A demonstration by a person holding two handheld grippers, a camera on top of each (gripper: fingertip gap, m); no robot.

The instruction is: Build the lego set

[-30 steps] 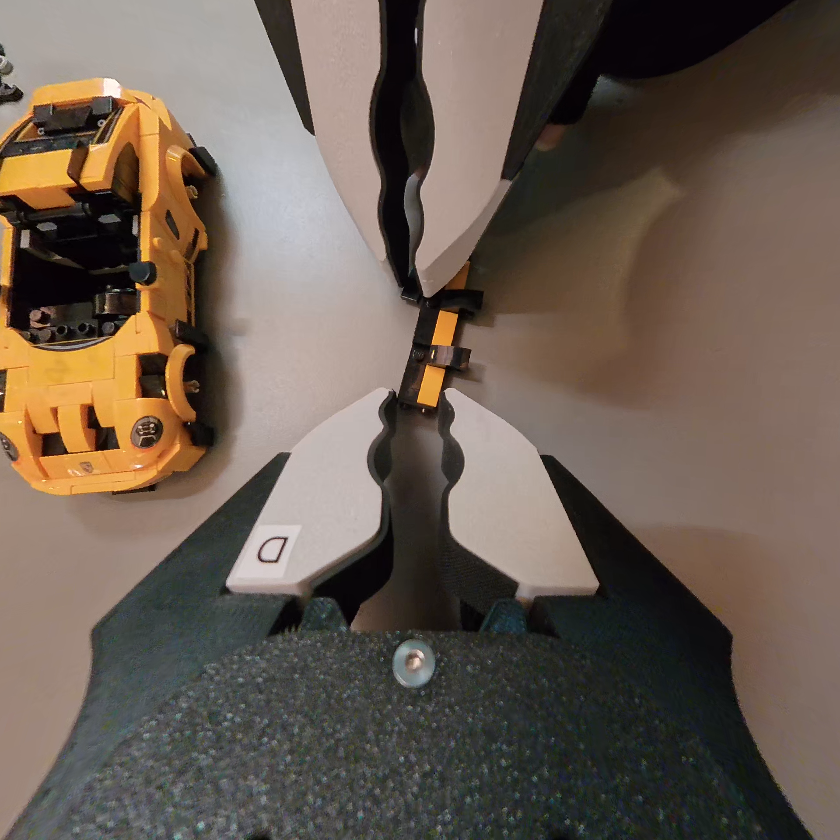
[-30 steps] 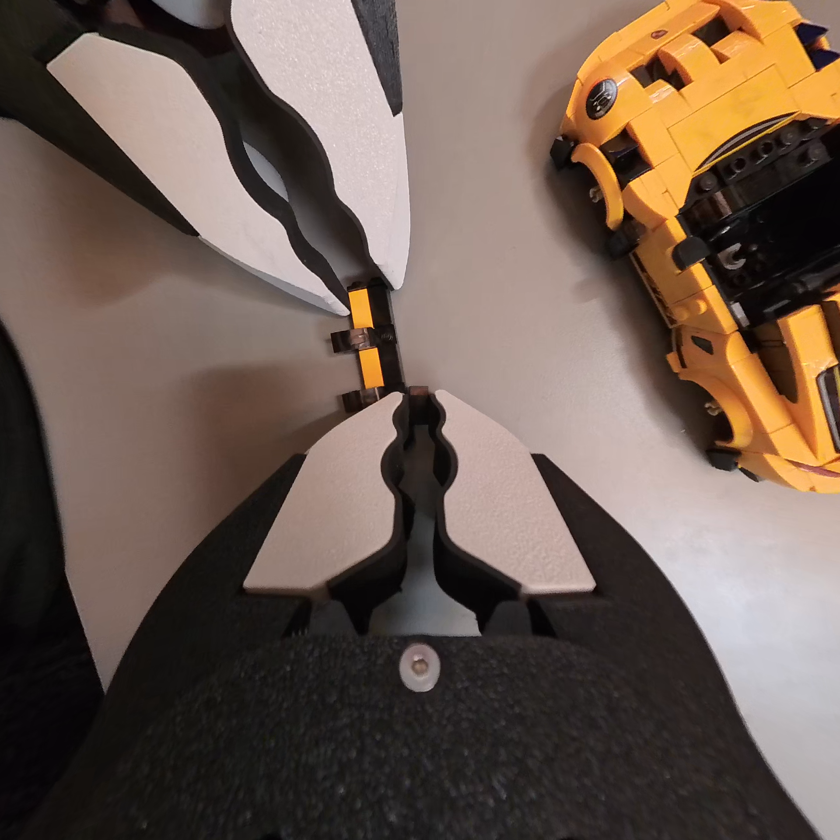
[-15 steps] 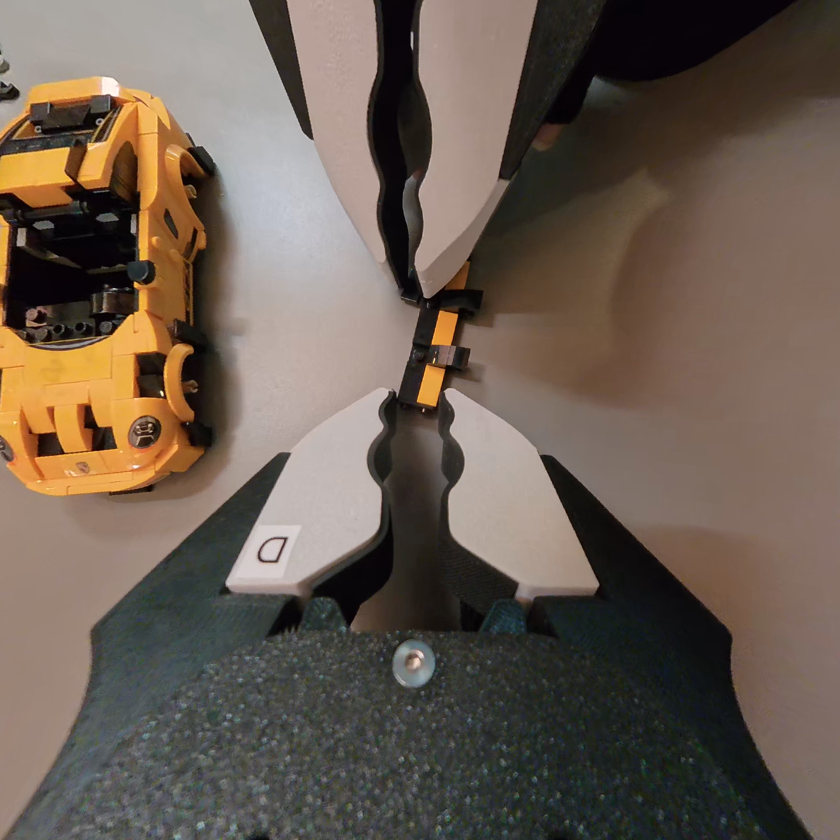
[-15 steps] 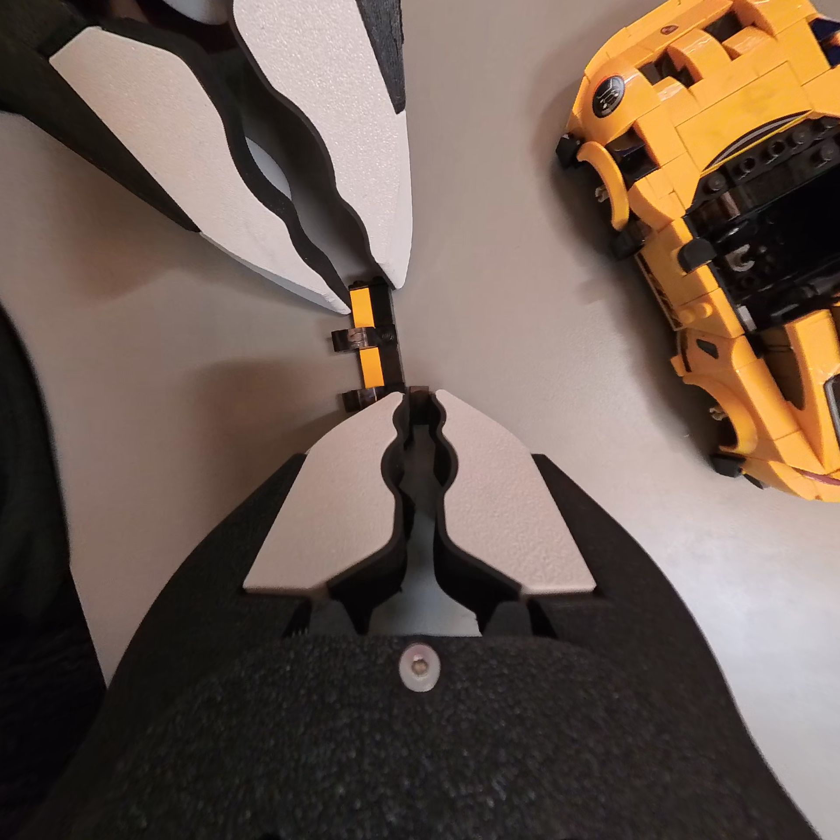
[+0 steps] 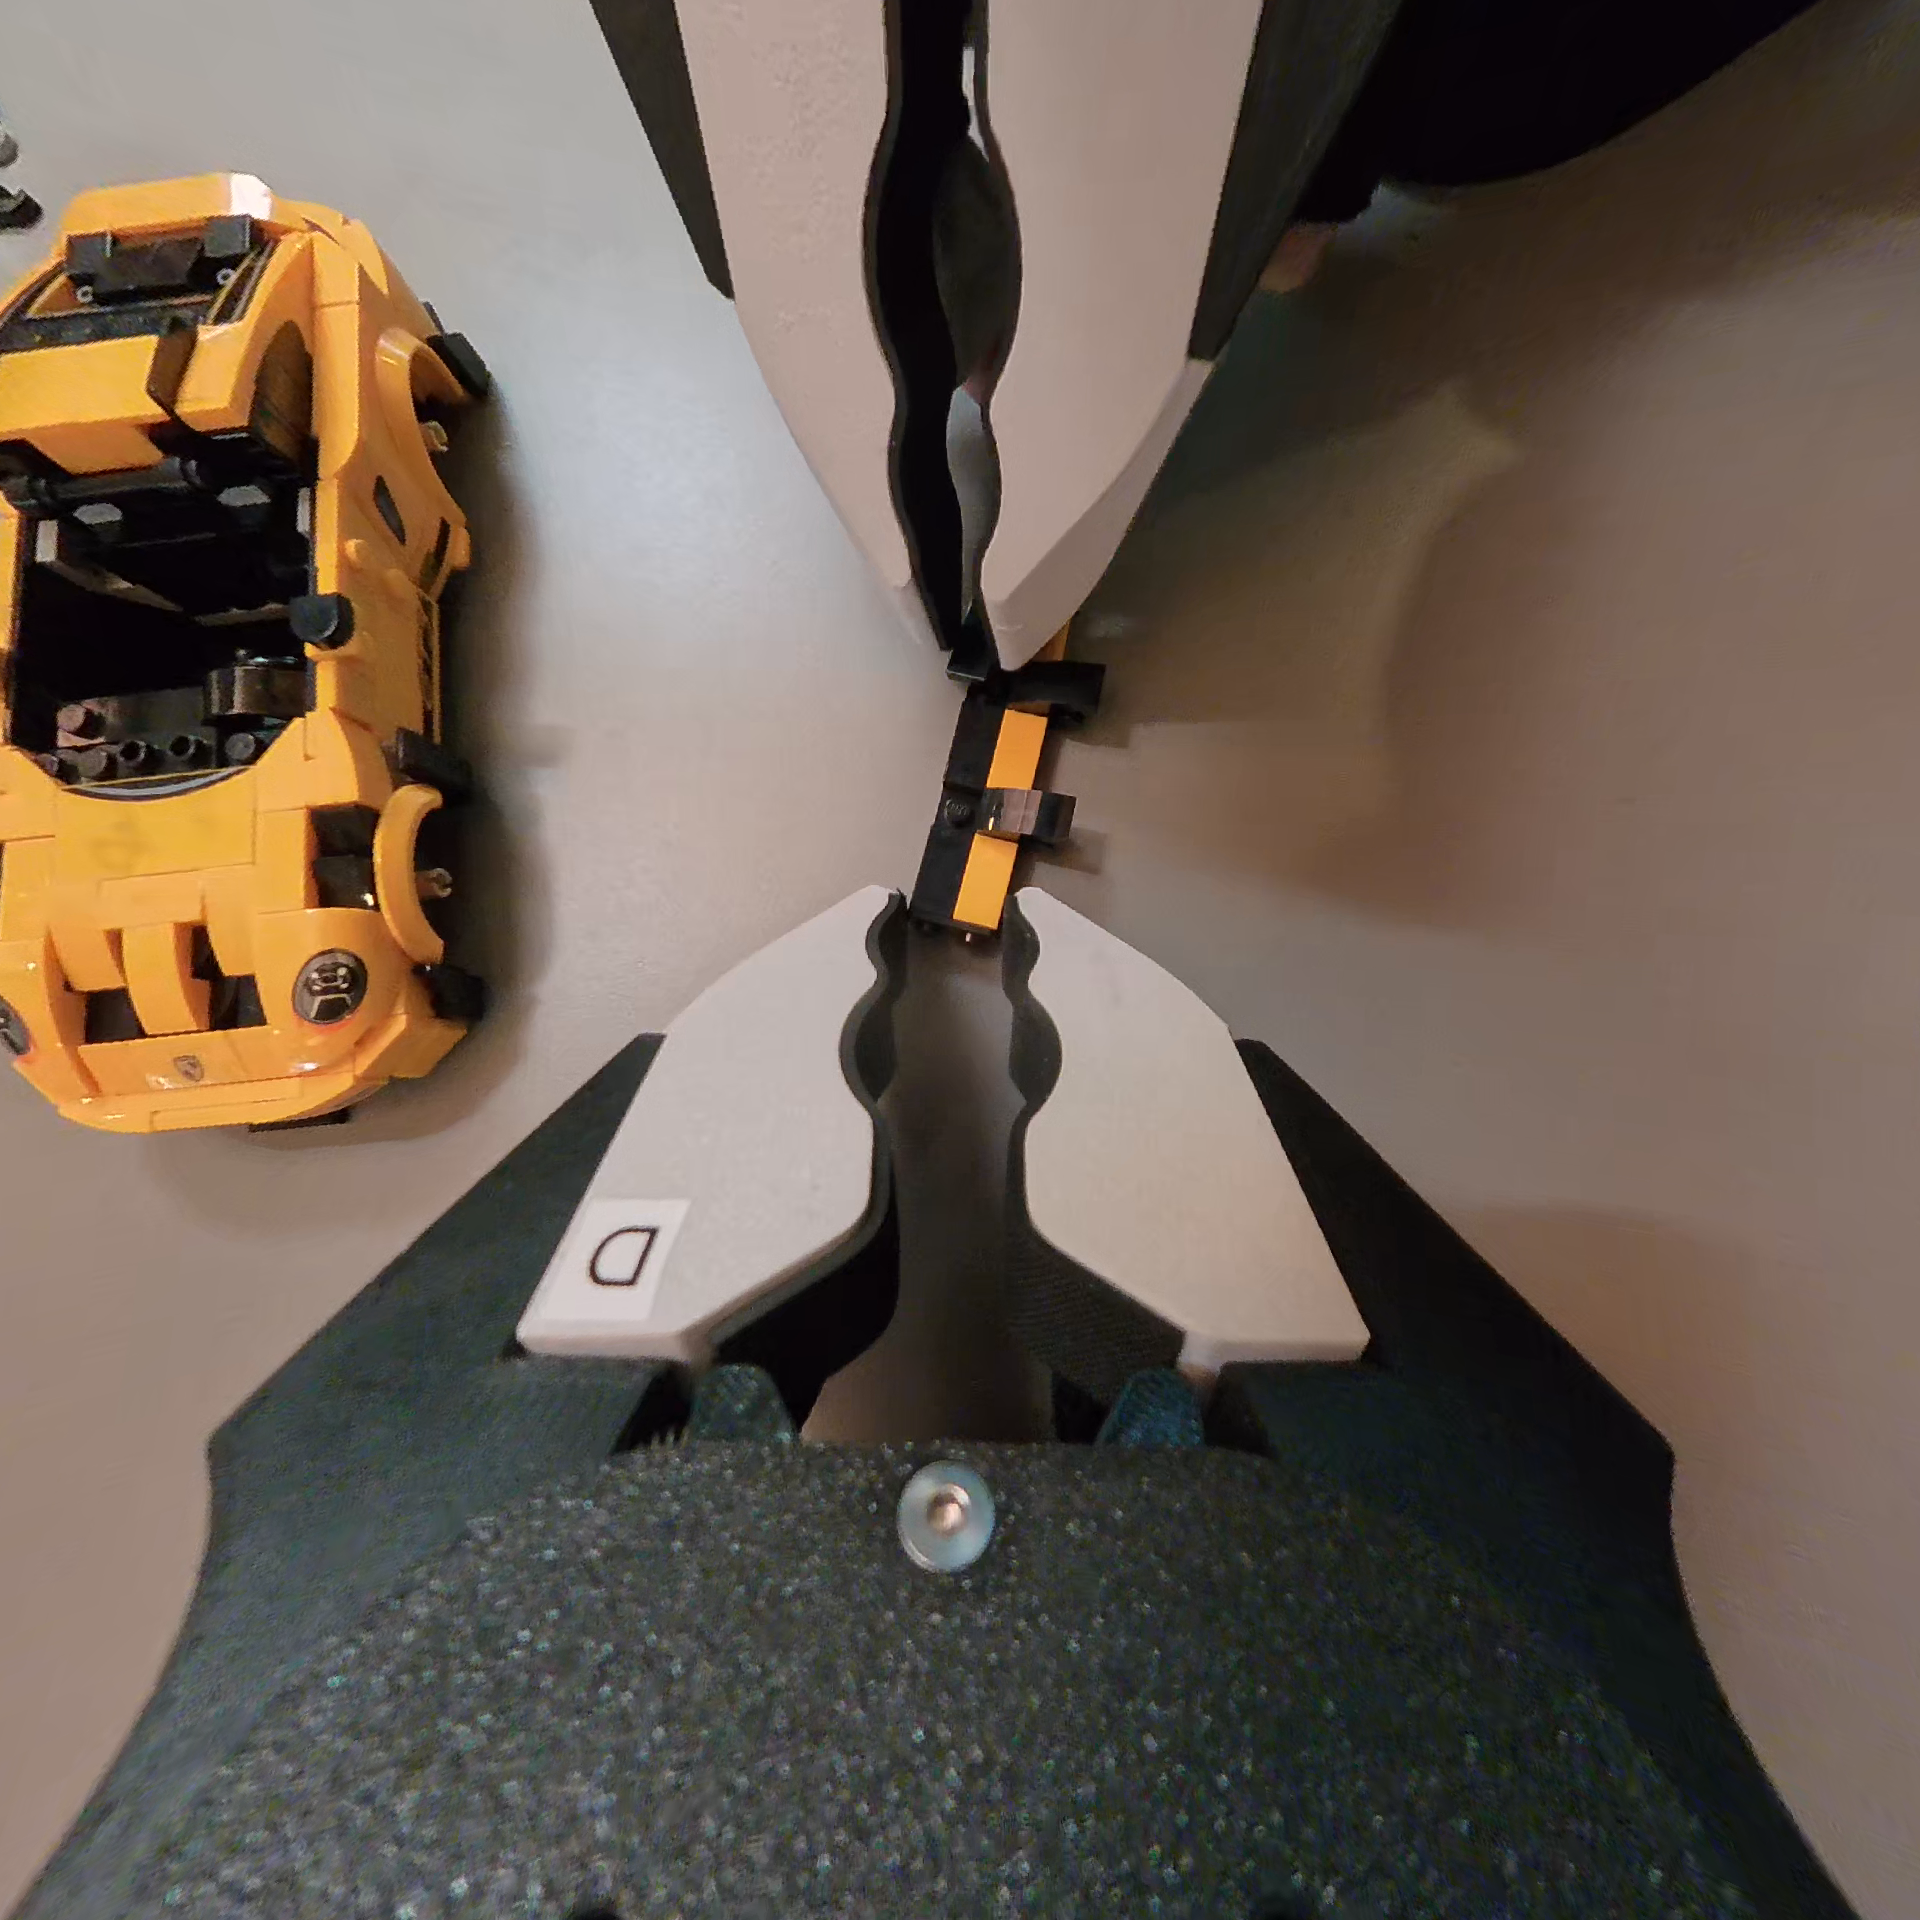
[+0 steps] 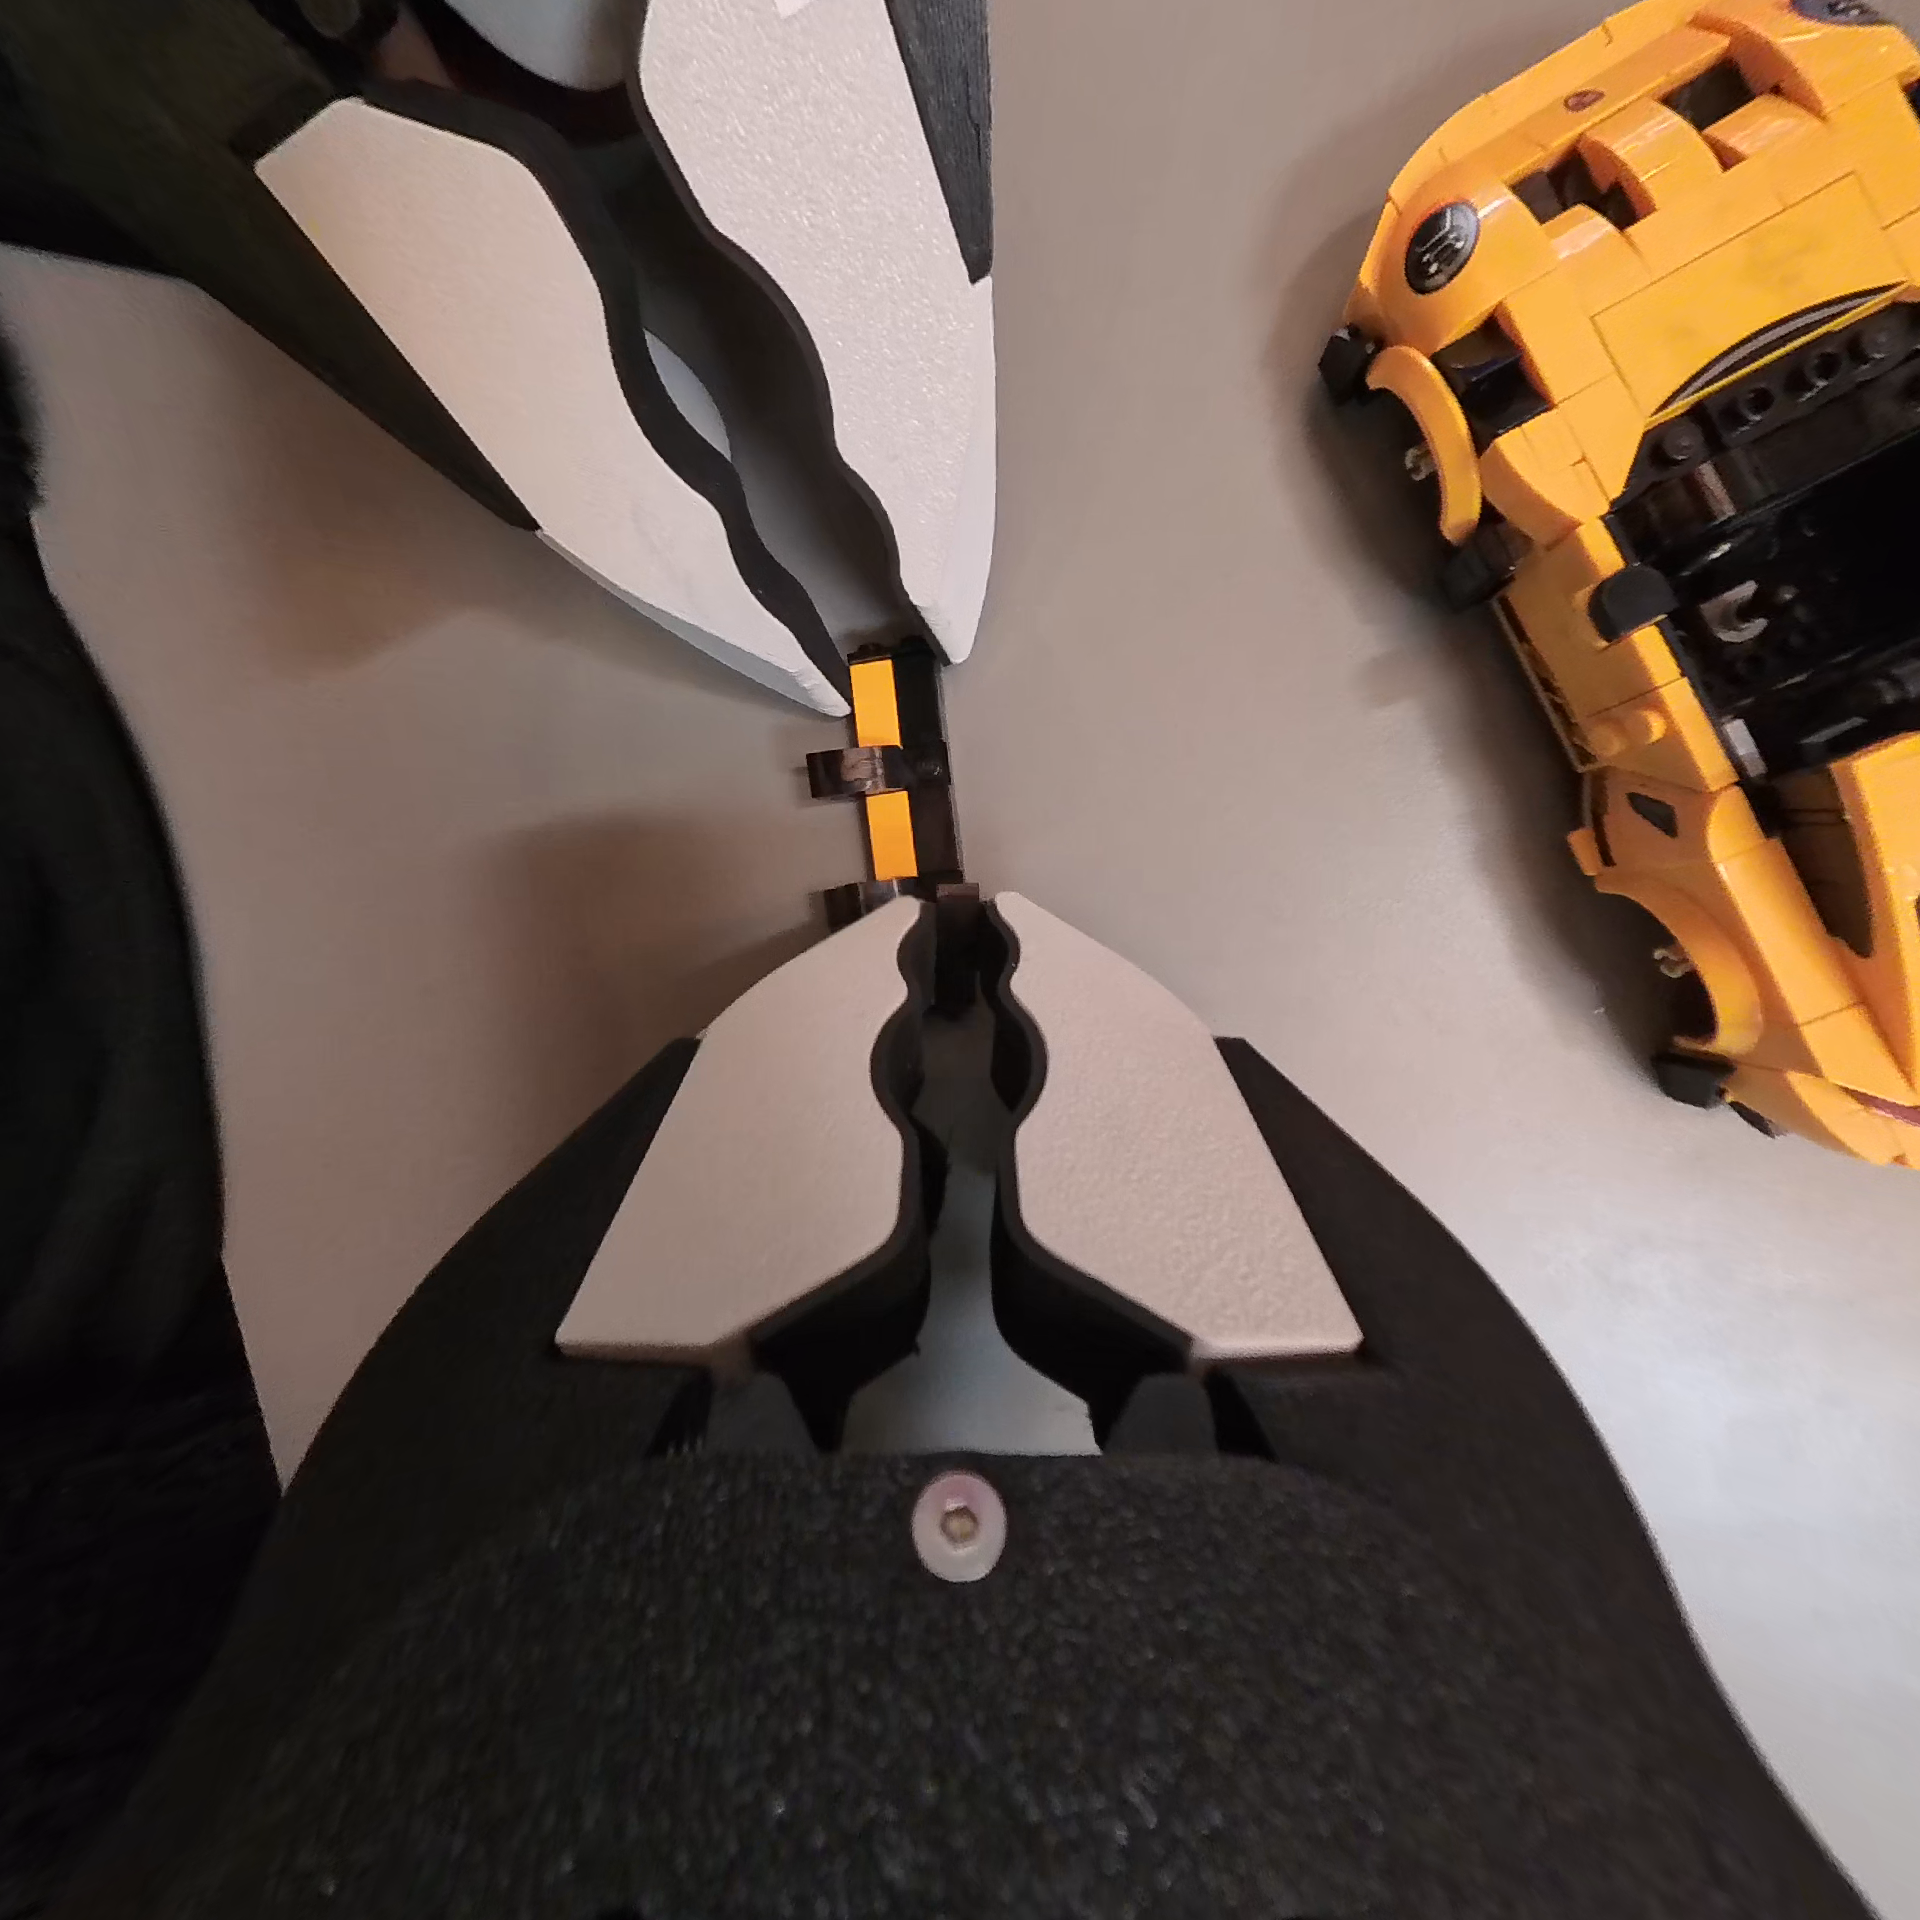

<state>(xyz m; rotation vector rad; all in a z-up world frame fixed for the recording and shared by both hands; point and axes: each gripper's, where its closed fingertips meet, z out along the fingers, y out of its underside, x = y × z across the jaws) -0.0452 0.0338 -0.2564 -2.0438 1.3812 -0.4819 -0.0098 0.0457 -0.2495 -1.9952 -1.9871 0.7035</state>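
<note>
As seen from the left wrist view, the left gripper (image 5: 956, 914) pinches one end of a slim black-and-orange brick strip (image 5: 987, 800), light, rigid, liable to snap apart. From the right wrist view, the right gripper (image 6: 956, 914) clamps its opposite end above the grey table (image 6: 1195, 831), near the yellow brick car (image 6: 1662, 520).

Glossy plastic car (image 5: 218, 665), matt table (image 5: 1558, 935)
</note>
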